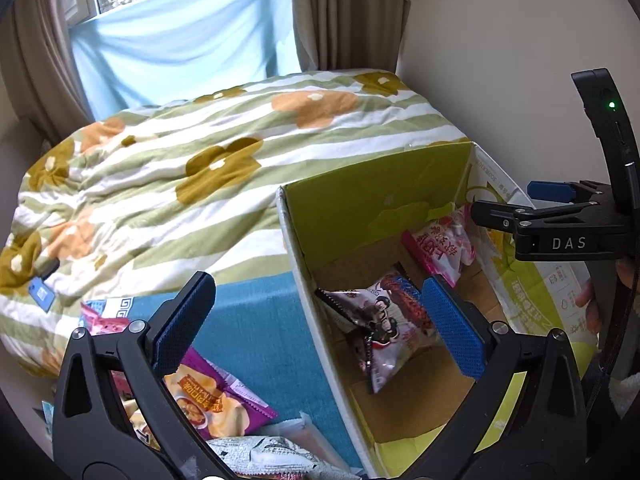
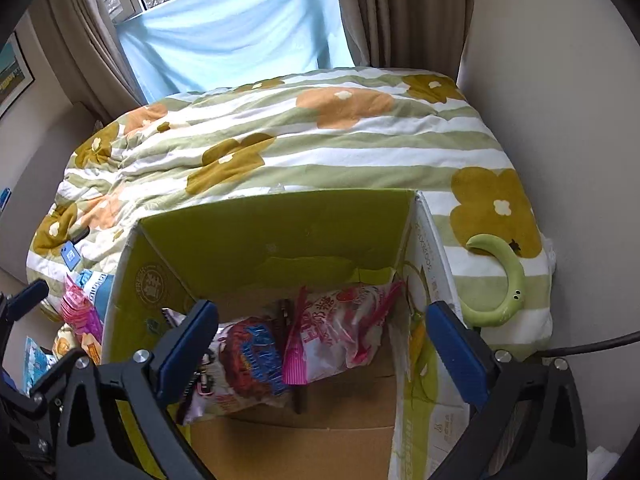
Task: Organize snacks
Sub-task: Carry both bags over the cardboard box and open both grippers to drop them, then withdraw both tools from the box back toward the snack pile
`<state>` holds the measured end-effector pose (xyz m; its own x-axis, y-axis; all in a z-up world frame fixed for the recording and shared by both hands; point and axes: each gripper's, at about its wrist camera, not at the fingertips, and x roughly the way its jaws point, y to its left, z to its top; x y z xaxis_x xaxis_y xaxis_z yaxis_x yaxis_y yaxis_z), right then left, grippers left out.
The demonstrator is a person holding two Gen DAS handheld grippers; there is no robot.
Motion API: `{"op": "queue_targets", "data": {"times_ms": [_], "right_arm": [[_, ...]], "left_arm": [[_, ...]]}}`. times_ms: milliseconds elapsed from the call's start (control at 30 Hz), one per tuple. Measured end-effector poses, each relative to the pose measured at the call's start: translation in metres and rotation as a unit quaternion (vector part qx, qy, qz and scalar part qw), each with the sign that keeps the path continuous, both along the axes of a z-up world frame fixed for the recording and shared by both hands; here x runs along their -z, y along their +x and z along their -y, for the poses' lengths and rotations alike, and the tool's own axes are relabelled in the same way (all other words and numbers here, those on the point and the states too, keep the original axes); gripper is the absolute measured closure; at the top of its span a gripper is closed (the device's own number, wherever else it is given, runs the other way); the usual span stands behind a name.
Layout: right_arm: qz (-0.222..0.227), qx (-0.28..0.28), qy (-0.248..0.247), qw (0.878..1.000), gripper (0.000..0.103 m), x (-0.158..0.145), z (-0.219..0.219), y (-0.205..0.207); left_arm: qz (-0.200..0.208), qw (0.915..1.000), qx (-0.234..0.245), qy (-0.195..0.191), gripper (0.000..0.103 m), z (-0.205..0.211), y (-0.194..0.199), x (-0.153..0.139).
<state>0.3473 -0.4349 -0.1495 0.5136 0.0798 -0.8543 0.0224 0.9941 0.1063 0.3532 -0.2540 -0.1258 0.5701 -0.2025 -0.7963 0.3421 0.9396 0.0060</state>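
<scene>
Left wrist view: the left gripper (image 1: 316, 328) stood with its jaws spread wide and nothing between the blue pads. One pad hung over the teal cloth (image 1: 256, 320), the other over the open cardboard box (image 1: 304, 280), so the gripper straddled the box's near white wall. Inside the box, on the brown floor, lay a dark red-and-white snack bag (image 1: 384, 320), and behind it, toward the far corner, a pink-and-white snack bag (image 1: 444, 244). Outside the box, on the teal cloth, lay a purple snack packet (image 1: 216, 392), a grey-white packet (image 1: 272, 456) at the bottom edge and pink packets (image 1: 104, 320) near the flowered quilt (image 1: 192, 168). The right gripper (image 1: 500, 204) was seen at the right edge, above the box's far side; a hand (image 1: 592, 304) held its handle.

Right wrist view: the right gripper (image 2: 324, 344) was fully apart, empty, poised above the box (image 2: 280, 232). Both bags lay below it on the box floor, the pink one (image 2: 340, 328) overlapping the dark red one (image 2: 248, 360). A green curved object (image 2: 508, 280) rested on the quilt (image 2: 320, 148) just right of the box. More packets (image 2: 80, 312) lay left of the box.
</scene>
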Motion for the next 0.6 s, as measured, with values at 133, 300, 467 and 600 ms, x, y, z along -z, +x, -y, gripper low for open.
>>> {"op": "queue_targets", "data": {"times_ms": [133, 300, 467, 600], "right_arm": [[0.007, -0.001, 0.002, 1.0, 0.0, -0.008, 0.002, -0.013], [0.038, 0.003, -0.002, 0.999, 0.0, -0.031, 0.003, -0.032], [0.072, 0.008, -0.006, 0.997, 0.0, -0.058, 0.001, -0.06], [0.101, 0.007, -0.01, 0.995, 0.0, -0.082, -0.002, -0.091]], "left_arm": [[0.004, 1.0, -0.001, -0.002, 0.001, -0.002, -0.007, -0.007], [0.02, 0.9997, -0.011, -0.012, 0.001, -0.007, -0.024, -0.024], [0.043, 0.9988, -0.018, -0.016, 0.001, -0.013, -0.055, -0.048], [0.064, 0.9975, -0.026, -0.017, 0.001, -0.019, -0.089, -0.067]]}}
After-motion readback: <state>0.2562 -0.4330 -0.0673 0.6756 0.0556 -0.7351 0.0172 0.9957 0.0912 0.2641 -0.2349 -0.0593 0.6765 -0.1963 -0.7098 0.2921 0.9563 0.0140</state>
